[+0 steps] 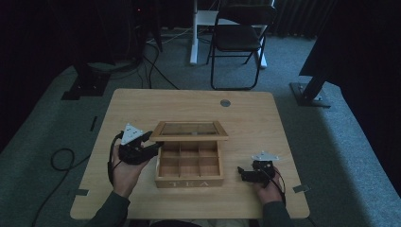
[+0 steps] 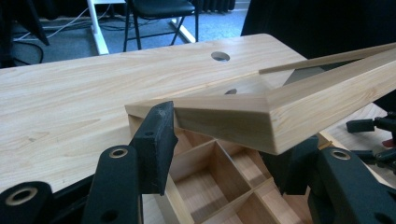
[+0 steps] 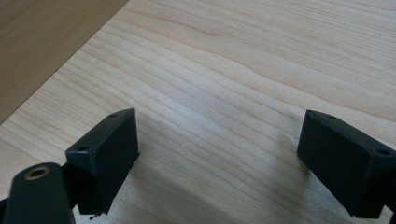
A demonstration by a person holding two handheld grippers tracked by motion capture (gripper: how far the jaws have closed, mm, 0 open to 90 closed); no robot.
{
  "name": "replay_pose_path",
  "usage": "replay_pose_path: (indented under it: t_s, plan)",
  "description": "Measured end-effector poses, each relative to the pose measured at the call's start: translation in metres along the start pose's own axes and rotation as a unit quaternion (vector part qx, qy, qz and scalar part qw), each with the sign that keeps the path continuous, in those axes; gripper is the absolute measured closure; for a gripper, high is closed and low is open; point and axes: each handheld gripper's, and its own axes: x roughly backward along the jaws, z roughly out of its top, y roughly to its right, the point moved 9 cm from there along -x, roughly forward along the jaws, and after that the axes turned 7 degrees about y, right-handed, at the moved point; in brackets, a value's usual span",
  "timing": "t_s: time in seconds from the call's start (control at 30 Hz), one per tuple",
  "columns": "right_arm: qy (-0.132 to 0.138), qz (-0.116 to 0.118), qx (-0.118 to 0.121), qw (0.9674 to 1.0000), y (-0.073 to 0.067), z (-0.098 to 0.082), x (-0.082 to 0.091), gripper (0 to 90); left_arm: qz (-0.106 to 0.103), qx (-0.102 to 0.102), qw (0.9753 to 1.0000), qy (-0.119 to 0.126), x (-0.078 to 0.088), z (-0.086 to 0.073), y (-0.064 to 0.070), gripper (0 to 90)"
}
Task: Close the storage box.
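A wooden tea box [image 1: 189, 181] marked "TEA" stands at the table's middle, its empty compartments [image 2: 219, 175] showing. Its glass-paned lid [image 1: 189, 130] is raised over the back edge. My left gripper [image 1: 154, 149] reaches in from the left at the lid's left front corner. In the left gripper view the lid [image 2: 289, 105] corner lies between the parted jaws of the left gripper [image 2: 222, 140], and the pads do not seem to press on it. To the right of the box my right gripper [image 1: 242, 173] rests low over bare wood. The right gripper [image 3: 219, 135] is open and holds nothing.
The light wooden table [image 1: 189, 101] has a round cable hole [image 1: 225, 102] at its back middle. Behind the table stand a black folding chair [image 1: 239, 38] and a white desk leg. Dark stands and cables lie on the carpet to both sides.
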Motion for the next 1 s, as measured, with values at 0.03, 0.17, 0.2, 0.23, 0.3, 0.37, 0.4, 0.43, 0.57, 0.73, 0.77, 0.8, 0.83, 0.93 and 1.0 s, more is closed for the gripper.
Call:
replay_pose_path:
  t_s: [0.03, 0.17, 0.2, 0.23, 0.3, 0.37, 0.4, 0.43, 0.57, 0.73, 0.77, 0.8, 0.83, 0.93, 1.0]
  plan:
    - [0.000, 0.000, 0.000, 1.0000, 0.000, 0.000, 0.000, 12.0, 0.000, 0.000, 1.0000, 0.000, 0.000, 0.000, 0.000, 46.8]
    - [0.000, 0.000, 0.001, 1.0000, 0.000, 0.000, 0.000, 12.0, 0.001, -0.002, 1.0000, -0.006, 0.001, -0.006, 0.003, 44.8]
    - [0.000, 0.000, 0.001, 1.0000, 0.000, 0.000, 0.000, 12.1, 0.000, -0.003, 1.0000, -0.007, 0.001, -0.007, 0.003, 44.5]
    - [0.000, 0.000, 0.001, 1.0000, 0.000, 0.000, 0.000, 12.0, 0.000, -0.001, 1.0000, -0.007, 0.001, -0.009, 0.003, 44.3]
    - [0.001, 0.000, 0.001, 1.0000, 0.000, 0.000, 0.000, 12.0, -0.002, 0.002, 1.0000, -0.008, 0.001, -0.011, 0.004, 43.2]
    - [0.001, 0.001, 0.001, 1.0000, 0.000, 0.000, 0.000, 12.0, -0.001, 0.003, 0.9999, -0.010, 0.001, -0.013, 0.005, 42.3]
    - [0.000, 0.001, 0.000, 1.0000, -0.001, 0.000, 0.000, 12.0, -0.001, 0.004, 0.9999, -0.011, 0.001, -0.014, 0.005, 42.0]
    - [0.000, 0.001, 0.000, 1.0000, -0.001, 0.000, 0.000, 12.0, -0.001, 0.005, 0.9999, -0.011, 0.002, -0.015, 0.005, 41.8]
    - [0.000, 0.001, 0.001, 1.0000, 0.000, 0.000, 0.000, 12.0, -0.001, 0.007, 0.9999, -0.011, 0.002, -0.018, 0.006, 41.6]
    - [0.000, 0.001, 0.001, 1.0000, 0.000, 0.000, 0.000, 12.0, -0.001, 0.010, 0.9999, -0.014, 0.003, -0.024, 0.008, 40.6]
    - [0.000, 0.001, 0.001, 1.0000, -0.001, 0.000, 0.000, 12.0, -0.001, 0.010, 0.9999, -0.013, 0.003, -0.024, 0.008, 40.5]
    - [0.000, 0.000, 0.001, 1.0000, -0.001, 0.000, 0.000, 12.0, -0.001, 0.010, 0.9998, -0.014, 0.003, -0.025, 0.008, 40.4]
    - [0.000, 0.000, 0.001, 1.0000, -0.001, 0.000, 0.000, 12.0, 0.000, 0.011, 0.9998, -0.015, 0.003, -0.026, 0.009, 40.3]
    - [0.001, 0.001, 0.001, 1.0000, -0.001, 0.000, 0.000, 12.0, 0.001, 0.009, 0.9998, -0.016, 0.003, -0.029, 0.009, 40.2]
    - [0.000, 0.001, 0.002, 1.0000, -0.001, 0.000, 0.000, 12.0, 0.002, 0.009, 0.9998, -0.017, 0.004, -0.031, 0.010, 40.1]
